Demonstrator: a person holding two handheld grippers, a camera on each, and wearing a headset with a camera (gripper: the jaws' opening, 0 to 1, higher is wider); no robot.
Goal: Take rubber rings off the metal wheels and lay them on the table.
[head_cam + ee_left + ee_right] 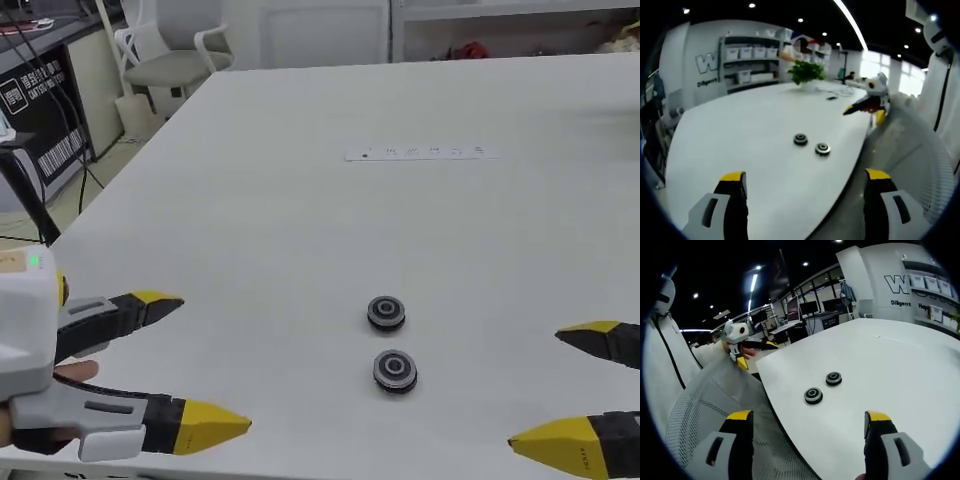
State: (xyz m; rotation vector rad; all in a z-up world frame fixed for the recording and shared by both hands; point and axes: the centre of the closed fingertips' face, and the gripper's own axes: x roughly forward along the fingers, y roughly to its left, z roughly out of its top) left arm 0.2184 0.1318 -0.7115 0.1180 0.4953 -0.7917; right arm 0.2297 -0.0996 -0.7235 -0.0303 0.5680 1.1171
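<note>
Fingers [205, 425] spread, wheels [386, 312] untouched, "Diligent" lettering [901, 303]

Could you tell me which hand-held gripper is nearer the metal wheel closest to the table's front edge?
Right. The right hand-held gripper sits open to the right of the metal wheel; the left hand-held gripper, also open, is farther away on its left.

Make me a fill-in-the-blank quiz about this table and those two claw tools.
1. The near wheel and far wheel lie on a ___ table.
2. The left gripper holds its jaws ___.
3. The right gripper has jaw tips coloured ___.
Answers: white; open; yellow.
</note>
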